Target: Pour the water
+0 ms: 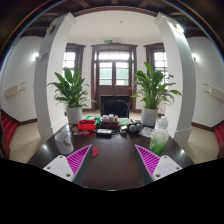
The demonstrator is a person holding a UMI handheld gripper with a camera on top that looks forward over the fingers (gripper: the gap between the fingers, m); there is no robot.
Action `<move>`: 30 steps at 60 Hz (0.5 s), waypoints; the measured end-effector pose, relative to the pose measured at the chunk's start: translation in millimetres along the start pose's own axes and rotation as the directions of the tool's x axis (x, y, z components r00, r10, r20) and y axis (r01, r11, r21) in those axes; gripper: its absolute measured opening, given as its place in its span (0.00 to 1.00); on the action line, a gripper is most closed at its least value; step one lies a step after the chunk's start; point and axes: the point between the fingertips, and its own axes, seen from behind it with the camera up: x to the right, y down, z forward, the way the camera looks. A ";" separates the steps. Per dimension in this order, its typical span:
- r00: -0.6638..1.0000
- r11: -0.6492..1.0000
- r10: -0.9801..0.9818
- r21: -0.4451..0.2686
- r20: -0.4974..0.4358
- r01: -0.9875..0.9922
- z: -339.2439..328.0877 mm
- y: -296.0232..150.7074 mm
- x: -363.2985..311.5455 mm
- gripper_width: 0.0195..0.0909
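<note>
Gripper (112, 160) fingers spread wide and holding nothing above the dark table (110, 155); the clear bottle (161, 132) stands untouched beyond the right finger, near the clutter at the table's far edge, so pouring appears not yet begun: approach, grasp, tilt remain.

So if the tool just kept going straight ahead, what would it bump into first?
Probably the cluster of small items on the far part of the dark table. The open tool has only bare tabletop before that. Depth is hard to judge, and the clear bottle stands off to one side.
</note>
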 end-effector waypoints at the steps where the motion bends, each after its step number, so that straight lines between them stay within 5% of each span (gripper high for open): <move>1: 1.000 1.000 -0.001 -0.003 0.005 0.001 0.2 2.0 0.1 0.92; 13: 0.997 0.997 0.074 0.033 -0.021 -0.073 16.2 59.0 69.6 0.93; 30: 0.985 0.987 0.095 0.146 -0.147 -0.074 80.2 46.9 183.9 0.92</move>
